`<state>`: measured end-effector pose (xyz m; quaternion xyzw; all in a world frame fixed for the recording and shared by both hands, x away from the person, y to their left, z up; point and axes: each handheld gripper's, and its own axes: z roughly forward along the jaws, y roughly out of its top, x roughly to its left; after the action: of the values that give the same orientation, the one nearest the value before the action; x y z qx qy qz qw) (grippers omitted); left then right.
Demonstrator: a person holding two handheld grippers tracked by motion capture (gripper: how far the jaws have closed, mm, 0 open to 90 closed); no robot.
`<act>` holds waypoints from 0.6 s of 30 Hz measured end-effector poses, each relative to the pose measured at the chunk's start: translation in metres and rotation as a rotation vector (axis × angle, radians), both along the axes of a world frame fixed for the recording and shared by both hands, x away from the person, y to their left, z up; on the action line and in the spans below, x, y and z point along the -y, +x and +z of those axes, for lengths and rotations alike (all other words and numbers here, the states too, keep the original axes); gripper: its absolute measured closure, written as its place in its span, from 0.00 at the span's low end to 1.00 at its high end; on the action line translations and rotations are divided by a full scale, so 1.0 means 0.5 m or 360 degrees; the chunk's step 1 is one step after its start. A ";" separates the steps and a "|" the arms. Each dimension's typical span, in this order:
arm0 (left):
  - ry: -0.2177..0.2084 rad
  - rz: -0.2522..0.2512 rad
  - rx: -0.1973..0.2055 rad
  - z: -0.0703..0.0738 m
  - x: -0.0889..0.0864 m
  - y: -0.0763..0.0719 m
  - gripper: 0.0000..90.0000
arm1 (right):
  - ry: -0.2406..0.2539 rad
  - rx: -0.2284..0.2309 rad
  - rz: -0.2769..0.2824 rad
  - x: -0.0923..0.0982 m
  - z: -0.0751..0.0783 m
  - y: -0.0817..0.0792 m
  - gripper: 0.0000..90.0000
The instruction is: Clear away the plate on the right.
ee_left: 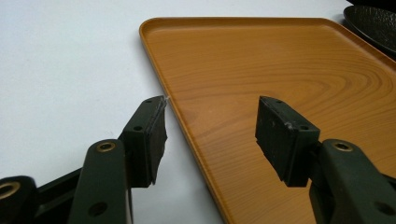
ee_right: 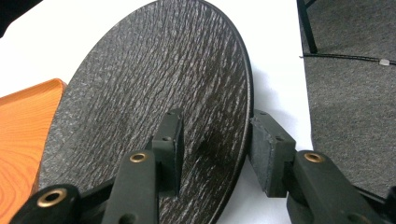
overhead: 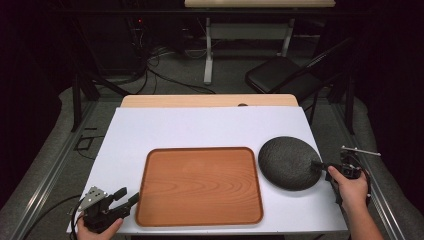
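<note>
the dark plate [overhead: 289, 162] lies flat on the white table [overhead: 210, 125], at its right side, just beside the right edge of the wooden tray [overhead: 200, 186] and not on it; in the right gripper view the plate's rough, ridged surface [ee_right: 159, 79] runs up from between the jaws, one jaw over the top face and the other outside the rim; your right gripper [overhead: 324, 165] straddles that near rim, and the pads appear not yet to press, since a gap shows on the outer side; i judge it unclenched around the rim, holding nothing so far; your right hand [overhead: 350, 187] sits at the table's right edge.

your left gripper [overhead: 127, 196] rests at the near left corner, jaws spread wide and gripping nothing; in the left gripper view its jaws stand either side of the tray's left rim [ee_left: 161, 88], one over the white table [ee_left: 70, 70], one over the tray floor, neither touching it.

progress, as judged: the work looks to be moving the plate onto the tray; nothing is done yet beyond the approach; the tray is bare; left to do are the clench on the rim, the lift, the carry across and the set-down.

markings: no brand, label or writing can be read on plate, tray, table or grippers.
</note>
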<state>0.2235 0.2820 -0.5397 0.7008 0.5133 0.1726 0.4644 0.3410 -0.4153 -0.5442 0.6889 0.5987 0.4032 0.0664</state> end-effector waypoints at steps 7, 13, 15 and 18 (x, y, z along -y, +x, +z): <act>0.0001 0.0000 0.0000 0.000 0.000 0.000 0.48 | 0.0022 0.0013 0.0000 0.004 0.012 -0.003 0.71; 0.0001 -0.0001 -0.0004 0.000 0.001 0.000 0.48 | 0.0047 0.0012 0.0000 0.005 0.018 -0.004 0.73; 0.0002 -0.0004 -0.0008 0.000 0.000 0.000 0.48 | 0.0047 0.0018 0.0005 0.006 0.019 -0.004 0.74; 0.0001 -0.0004 -0.0008 0.000 0.000 0.001 0.48 | 0.0051 0.0020 0.0007 0.006 0.024 -0.004 0.77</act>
<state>0.2238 0.2818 -0.5399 0.7019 0.5136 0.1705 0.4631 0.3389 -0.4186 -0.5324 0.6860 0.5933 0.4172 0.0581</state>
